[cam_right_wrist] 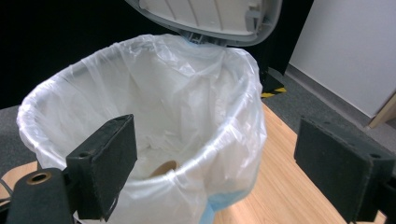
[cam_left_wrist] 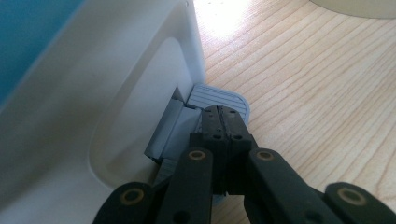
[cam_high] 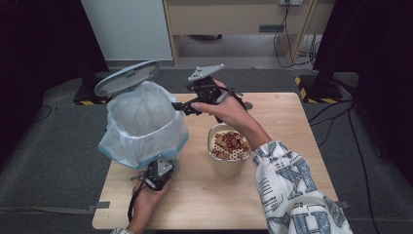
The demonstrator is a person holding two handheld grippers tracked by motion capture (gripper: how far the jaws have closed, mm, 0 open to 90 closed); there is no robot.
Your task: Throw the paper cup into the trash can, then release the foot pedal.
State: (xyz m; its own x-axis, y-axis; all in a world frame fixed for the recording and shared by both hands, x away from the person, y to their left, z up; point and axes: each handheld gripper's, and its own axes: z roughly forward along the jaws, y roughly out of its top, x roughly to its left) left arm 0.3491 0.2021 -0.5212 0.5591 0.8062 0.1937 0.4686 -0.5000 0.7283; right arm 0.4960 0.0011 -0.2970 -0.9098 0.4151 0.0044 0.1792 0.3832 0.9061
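Over bin (cam_right_wrist: 154, 140), right claw (cam_right_wrist: 215, 168) wide (empty)

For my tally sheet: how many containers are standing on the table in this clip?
2: a lined pedal bin with its lid up at the table's left, and a beige cup of nuts just right of it, near the middle. None seems hidden.

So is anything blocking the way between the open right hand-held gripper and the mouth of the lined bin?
Nothing visible does. The right hand-held gripper is at the bin rim, its lid raised behind, the liner mouth open.
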